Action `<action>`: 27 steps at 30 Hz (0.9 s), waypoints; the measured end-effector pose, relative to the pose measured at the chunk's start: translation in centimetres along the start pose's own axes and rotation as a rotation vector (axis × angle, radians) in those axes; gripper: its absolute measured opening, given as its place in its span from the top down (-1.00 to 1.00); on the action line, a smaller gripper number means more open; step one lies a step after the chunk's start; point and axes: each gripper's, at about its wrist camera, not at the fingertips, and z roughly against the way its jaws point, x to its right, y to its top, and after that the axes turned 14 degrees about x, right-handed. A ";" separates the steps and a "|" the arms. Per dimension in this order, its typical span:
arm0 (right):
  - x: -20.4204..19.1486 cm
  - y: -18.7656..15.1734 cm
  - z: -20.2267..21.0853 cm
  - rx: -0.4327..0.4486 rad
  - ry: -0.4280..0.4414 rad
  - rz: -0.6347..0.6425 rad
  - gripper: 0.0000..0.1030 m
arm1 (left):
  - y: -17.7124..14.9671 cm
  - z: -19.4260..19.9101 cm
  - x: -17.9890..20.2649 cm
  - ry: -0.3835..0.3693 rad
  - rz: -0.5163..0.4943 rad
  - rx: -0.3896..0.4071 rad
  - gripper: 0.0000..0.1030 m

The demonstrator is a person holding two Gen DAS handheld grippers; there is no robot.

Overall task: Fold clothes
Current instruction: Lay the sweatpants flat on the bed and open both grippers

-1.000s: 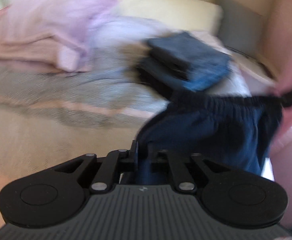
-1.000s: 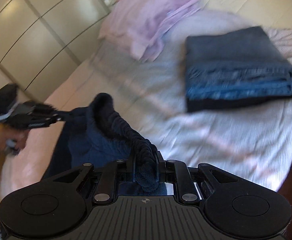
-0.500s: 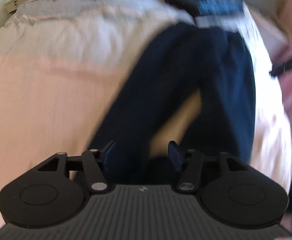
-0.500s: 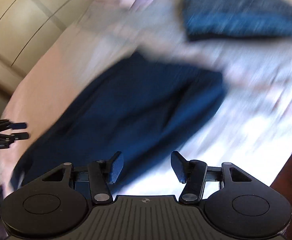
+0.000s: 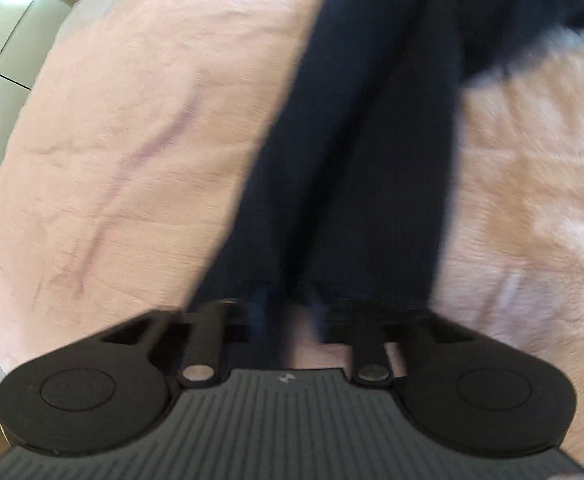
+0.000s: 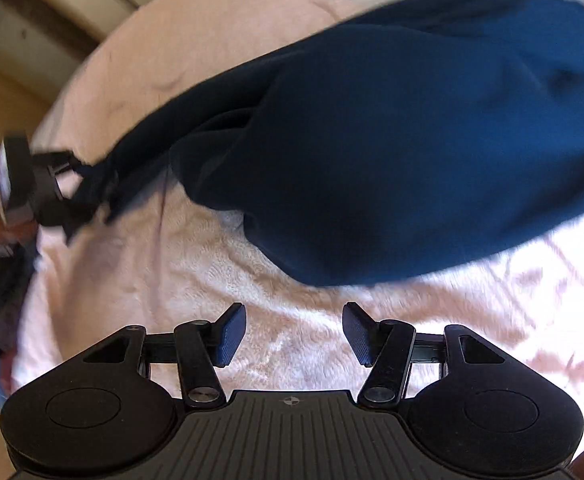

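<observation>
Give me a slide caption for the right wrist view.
Open right gripper hovers over the pink blanket beside navy trousers, whose far end the left gripper pinches.

Home bedroom: blanketed bed (image 6: pixel 292 264), wardrobe doors (image 5: pixel 8 32).

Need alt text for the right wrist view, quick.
The right hand-held gripper hangs open and empty over a pink blanket. Navy trousers lie spread beyond it, and at the far left the left hand-held gripper is pinching one trouser end.
</observation>
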 end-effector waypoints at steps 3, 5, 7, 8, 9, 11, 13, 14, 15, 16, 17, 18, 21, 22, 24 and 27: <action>-2.2 0.1 0.1 0.018 -0.039 0.102 -0.11 | 0.1 0.6 -4.0 0.072 -0.012 0.044 0.78; -3.2 0.6 -0.1 0.027 -0.054 0.112 -0.11 | 0.1 1.0 -6.6 0.107 0.025 0.068 0.77; -3.8 1.1 -0.3 0.031 -0.077 0.098 -0.11 | 0.2 2.3 -6.7 0.076 0.059 0.129 0.56; -3.9 1.1 -0.1 0.032 -0.091 0.094 -0.11 | 0.2 3.1 -6.2 0.043 0.067 0.162 0.44; -3.9 1.0 0.1 0.030 -0.103 0.086 -0.11 | 0.3 4.0 -4.9 -0.015 0.076 0.197 0.13; -3.9 0.6 0.5 0.027 -0.130 0.062 -0.11 | 0.4 5.2 -1.3 -0.129 0.090 0.258 -0.31; -4.0 0.2 0.9 0.023 -0.159 0.032 -0.11 | 0.8 4.9 2.7 -0.198 0.048 0.274 -0.44; -3.9 0.0 1.1 0.022 -0.173 0.017 -0.12 | 1.0 4.4 4.8 -0.218 0.011 0.269 -0.44; -3.7 -0.2 1.2 0.021 -0.188 0.001 -0.12 | 1.2 3.8 6.8 -0.231 -0.025 0.261 -0.44; -3.6 -0.5 1.1 0.020 -0.201 -0.016 -0.12 | 1.1 2.6 7.9 -0.204 -0.060 0.233 -0.37; -3.5 -0.7 0.9 0.019 -0.211 -0.038 -0.12 | 1.1 1.3 8.5 -0.177 -0.067 0.192 -0.27; -3.0 -0.8 1.0 0.017 -0.218 -0.059 -0.12 | 0.9 0.3 7.8 -0.177 -0.014 0.162 0.11; -1.4 -1.1 1.7 0.022 -0.241 -0.074 -0.12 | 0.9 0.1 4.9 -0.154 0.178 0.092 0.96; -1.0 -1.1 2.1 0.025 -0.245 -0.072 -0.12 | 1.0 1.5 3.8 -0.156 0.208 0.091 0.96; -0.4 -1.1 3.3 0.035 -0.247 -0.076 -0.12 | 1.1 5.2 2.1 -0.159 0.233 0.093 0.97; 0.1 -1.1 4.9 0.053 -0.229 -0.076 -0.12 | 1.4 11.4 -0.8 -0.170 0.274 0.073 0.97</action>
